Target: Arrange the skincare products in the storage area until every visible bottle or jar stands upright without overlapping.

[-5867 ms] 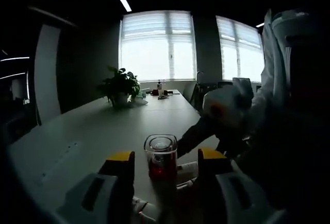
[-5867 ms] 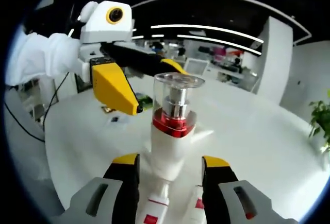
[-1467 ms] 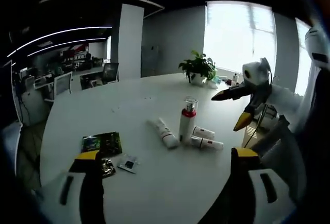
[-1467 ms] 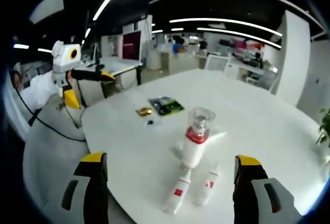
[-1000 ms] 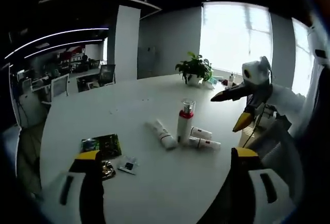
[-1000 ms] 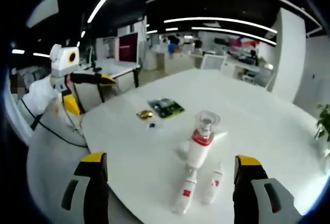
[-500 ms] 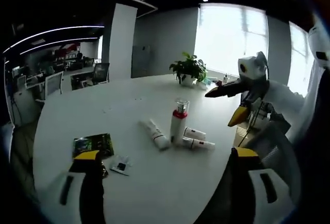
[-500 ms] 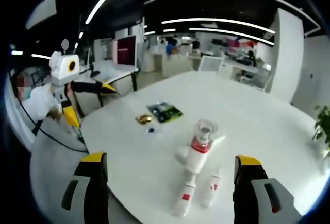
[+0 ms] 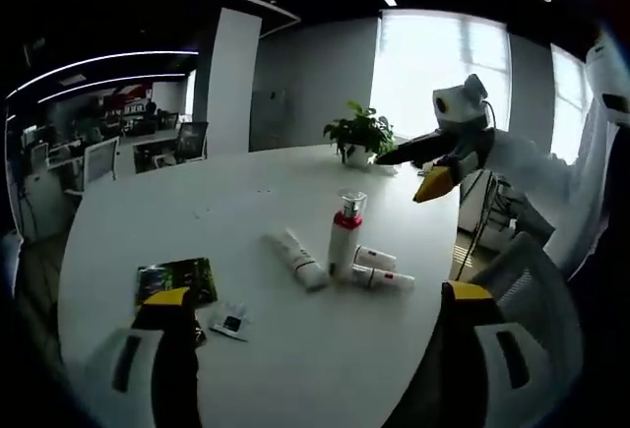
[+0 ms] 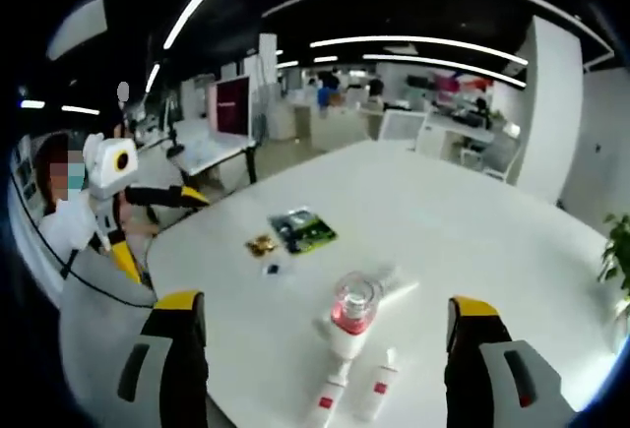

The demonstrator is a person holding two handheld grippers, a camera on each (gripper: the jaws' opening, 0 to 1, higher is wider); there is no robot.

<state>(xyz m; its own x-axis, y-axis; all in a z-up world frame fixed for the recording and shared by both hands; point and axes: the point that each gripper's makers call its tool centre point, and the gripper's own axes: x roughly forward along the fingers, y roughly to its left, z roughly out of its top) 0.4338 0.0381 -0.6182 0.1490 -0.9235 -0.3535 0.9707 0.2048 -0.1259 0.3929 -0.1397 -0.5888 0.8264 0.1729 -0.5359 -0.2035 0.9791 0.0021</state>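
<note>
In the left gripper view, the left gripper point(image 9: 313, 349) is spread wide and empty; the pump bottle point(image 9: 342, 245) stands upright mid-table, three tubes point(image 9: 298, 258) lying around it.

In the right gripper view, the right gripper point(image 10: 325, 359) gapes, empty. Judging so, one stands, three remain.

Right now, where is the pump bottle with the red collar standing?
In the left gripper view the pump bottle stands upright near the middle of the white table, between one lying tube on its left and two tubes on its right.
</note>
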